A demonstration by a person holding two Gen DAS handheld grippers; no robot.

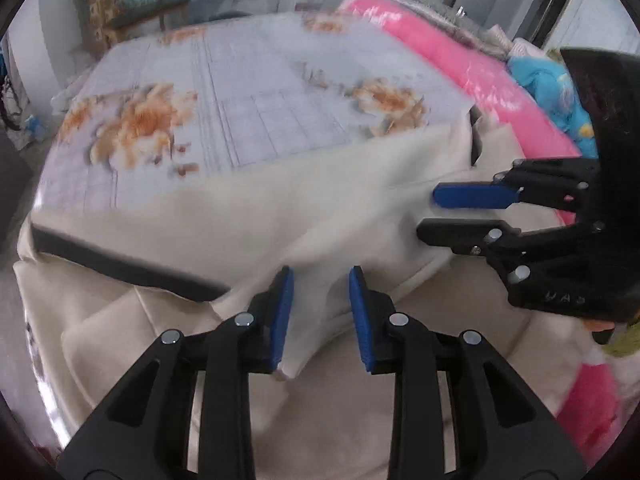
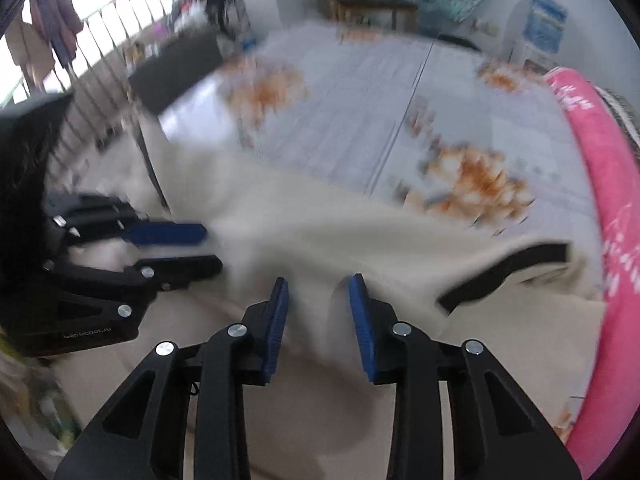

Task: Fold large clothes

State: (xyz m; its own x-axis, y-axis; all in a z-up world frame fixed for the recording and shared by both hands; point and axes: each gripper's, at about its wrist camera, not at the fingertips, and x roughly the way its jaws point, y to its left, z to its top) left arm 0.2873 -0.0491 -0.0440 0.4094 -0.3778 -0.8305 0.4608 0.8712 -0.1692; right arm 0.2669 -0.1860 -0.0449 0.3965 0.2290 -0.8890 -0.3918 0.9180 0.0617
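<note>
A large cream garment with black trim lies on the bed; it also shows in the right wrist view with a black band. My left gripper has its jaws apart with a fold of the cream cloth between the blue pads. My right gripper also has its jaws apart with cloth between them. Each gripper shows in the other's view, the right one and the left one, jaws apart at the cloth. Both views are blurred.
The bed has a pale sheet with orange flowers. A pink quilt and a blue cloth lie along its right side. A wooden shelf stands behind, and a railing with hung clothes is at the left.
</note>
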